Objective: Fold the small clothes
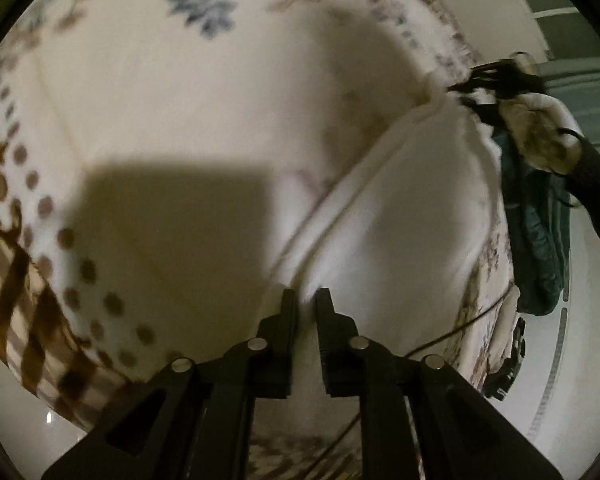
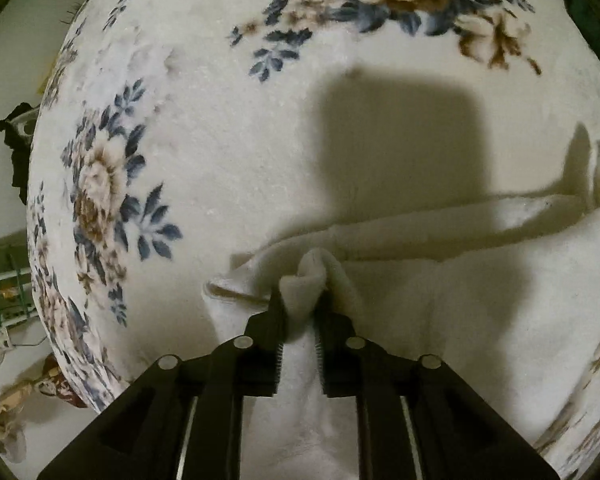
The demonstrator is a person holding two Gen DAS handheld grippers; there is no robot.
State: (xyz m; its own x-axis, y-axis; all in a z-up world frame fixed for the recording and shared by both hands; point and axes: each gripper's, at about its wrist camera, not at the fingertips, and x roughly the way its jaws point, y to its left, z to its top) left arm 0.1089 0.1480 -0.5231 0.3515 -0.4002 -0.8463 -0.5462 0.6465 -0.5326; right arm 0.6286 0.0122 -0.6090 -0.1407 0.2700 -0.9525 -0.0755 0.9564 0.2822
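Note:
A small white garment (image 1: 412, 216) lies on a cream blanket with a flower print (image 1: 204, 92). In the left wrist view my left gripper (image 1: 306, 300) is shut on the near corner of the garment's hemmed edge. The hem runs away up and to the right. In the right wrist view my right gripper (image 2: 303, 296) is shut on a bunched fold of the same white garment (image 2: 460, 304), which pokes up between the fingers. The rest of the cloth spreads to the right, with a thick folded edge across it.
The flowered blanket (image 2: 228, 128) covers the whole work surface. In the left wrist view a dark green garment (image 1: 540, 240) and a pile of mixed items (image 1: 540, 120) hang at the blanket's right edge. A thin cable (image 1: 440, 340) crosses the blanket near my fingers.

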